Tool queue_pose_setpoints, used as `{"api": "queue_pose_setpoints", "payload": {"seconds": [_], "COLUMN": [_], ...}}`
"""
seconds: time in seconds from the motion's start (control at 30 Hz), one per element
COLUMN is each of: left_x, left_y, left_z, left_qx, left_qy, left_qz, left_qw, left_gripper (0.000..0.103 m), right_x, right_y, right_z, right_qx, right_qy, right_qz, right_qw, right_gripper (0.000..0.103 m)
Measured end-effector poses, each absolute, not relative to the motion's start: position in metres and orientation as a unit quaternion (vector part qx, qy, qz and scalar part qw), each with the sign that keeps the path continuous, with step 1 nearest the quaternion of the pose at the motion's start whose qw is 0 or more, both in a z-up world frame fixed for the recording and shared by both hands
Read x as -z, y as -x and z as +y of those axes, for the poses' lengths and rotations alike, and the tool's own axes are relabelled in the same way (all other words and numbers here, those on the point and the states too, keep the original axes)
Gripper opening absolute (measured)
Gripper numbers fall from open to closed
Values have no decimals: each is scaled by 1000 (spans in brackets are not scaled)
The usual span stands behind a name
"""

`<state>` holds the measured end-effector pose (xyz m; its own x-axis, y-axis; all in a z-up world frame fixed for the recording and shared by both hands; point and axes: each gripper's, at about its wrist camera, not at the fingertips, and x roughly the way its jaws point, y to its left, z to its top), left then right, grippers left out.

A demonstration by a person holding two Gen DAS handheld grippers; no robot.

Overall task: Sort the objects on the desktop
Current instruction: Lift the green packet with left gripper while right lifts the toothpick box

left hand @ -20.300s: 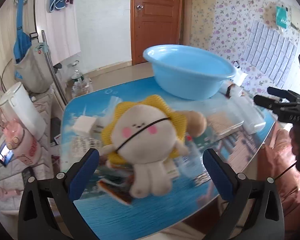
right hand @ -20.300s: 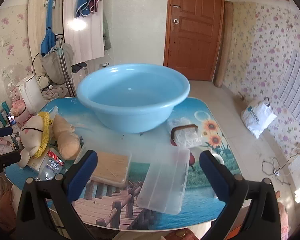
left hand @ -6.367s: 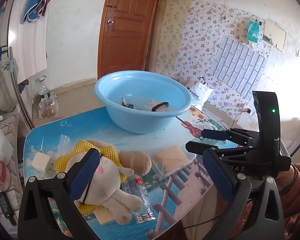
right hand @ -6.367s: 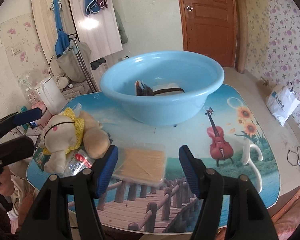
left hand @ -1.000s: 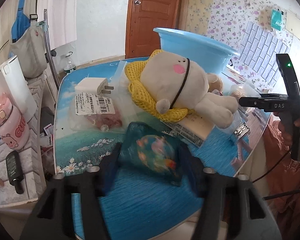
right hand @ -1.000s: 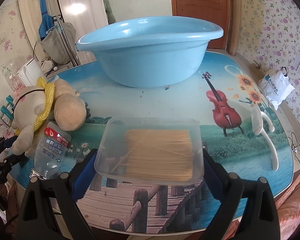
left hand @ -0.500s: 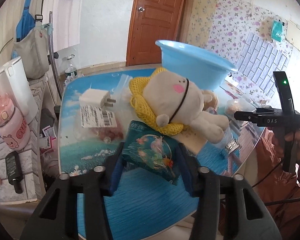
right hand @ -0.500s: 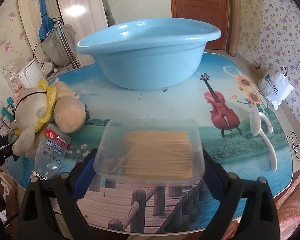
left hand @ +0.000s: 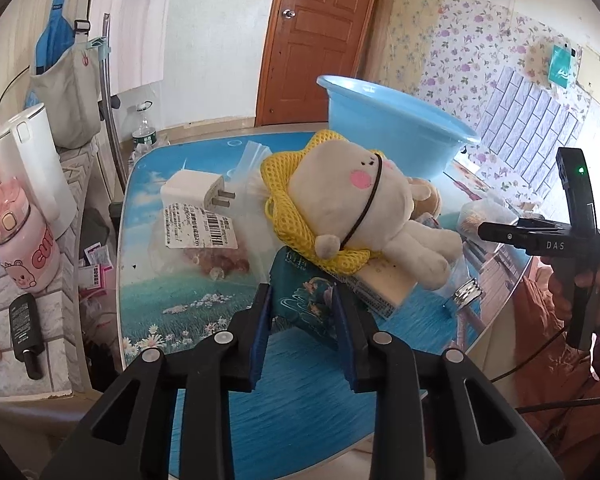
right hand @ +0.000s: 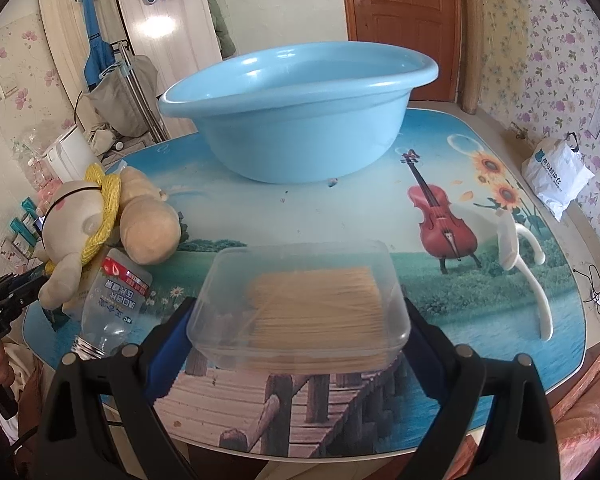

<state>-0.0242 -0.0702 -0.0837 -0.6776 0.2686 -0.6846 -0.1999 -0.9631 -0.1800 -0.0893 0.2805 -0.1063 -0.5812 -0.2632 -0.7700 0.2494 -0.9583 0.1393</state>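
Note:
My left gripper is shut on a teal tissue pack, its blue pads pressing both sides just above the table's near end. Right behind the pack a cream plush toy with a yellow mesh collar lies on a flat packet. My right gripper is shut on a clear plastic box of wooden sticks, held wide across its short ends over the table's front. The blue basin stands at the back; its inside is hidden. The plush toy lies left of the box.
A white charger plug and a labelled snack bag lie left of the toy. An empty plastic bottle lies beside the box, a white curved plastic piece at the right. A kettle and pink cup stand beyond the table's edge.
The left jaws have come together on the teal pack, which now stands squeezed and raised between the pads. The right gripper and its box have hardly shifted.

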Motion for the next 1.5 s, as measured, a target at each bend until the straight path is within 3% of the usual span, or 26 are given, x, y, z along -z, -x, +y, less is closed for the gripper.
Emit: {"api": "queue_pose_setpoints", "payload": {"seconds": [0.2, 0.3, 0.47, 1.0, 1.5], "left_x": [88, 88, 80, 28, 18], "left_y": [24, 23, 18, 7, 15], "left_z": [-64, -61, -59, -54, -44], "left_qx": [-904, -897, -901, -926, -929], "left_qy": [391, 392, 379, 328, 320], "left_qz": [-60, -75, -78, -47, -35], "left_qw": [163, 189, 197, 181, 183], "left_gripper": [29, 17, 7, 6, 7], "right_x": [108, 109, 109, 91, 68], "right_y": [90, 89, 89, 84, 77], "right_z": [281, 282, 282, 283, 284], "right_qx": [888, 888, 889, 899, 911], "right_qy": [-436, -436, -435, -414, -381], "right_qz": [-10, -10, -11, -1, 2], "right_qw": [144, 144, 143, 145, 158], "right_gripper": [95, 95, 95, 95, 95]}}
